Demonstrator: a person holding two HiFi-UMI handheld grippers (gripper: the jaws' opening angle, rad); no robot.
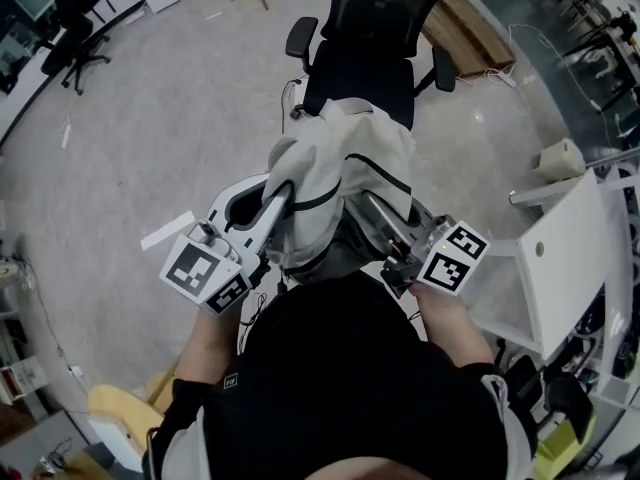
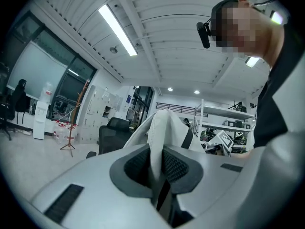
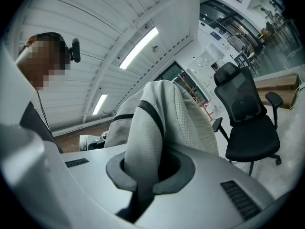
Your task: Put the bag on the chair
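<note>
**Item: bag (image 1: pixel 350 158).** Pale fabric with dark trim.
- Place: off the floor (image 1: pixel 150 118), hanging between the two grippers close in front of the person.
- It is bunched and upright, with its lower part drooping between the gripper bodies.

**Item: chair (image 1: pixel 365 78).** Black office chair with armrests.
- Place: just beyond the bag, with its seat facing the person.
- The bag covers the front of the seat in the head view. What shows of the seat looks bare, though that cannot be fully confirmed.

**Task status.**
- Done: the bag is picked up and held facing the chair.
- Not done: the bag is not on the seat, and no contact between bag and chair can be seen.
- Left, by judgement: carry the bag over the seat, lower it until the seat bears it, let go with both grippers and draw them clear.

**Item: left gripper (image 1: pixel 272 208).**
- Jaws are clenched on a thin fold of the bag.
- Its own view shows the pale cloth rising from between the dark ribbed pads (image 2: pixel 177 166), with no gap beside it.
- The gripper points level, towards the chair.

**Item: right gripper (image 1: pixel 378 213).**
- Jaws are pinched on a thicker strap-like fold of the bag, mesh-textured with a dark band.
- The cloth fills the space between the jaws and rises above them.
- The gripper points level, with the chair ahead and to one side in its view.

**Load.** The bag is shared between both grippers. Neither one is empty.
</note>
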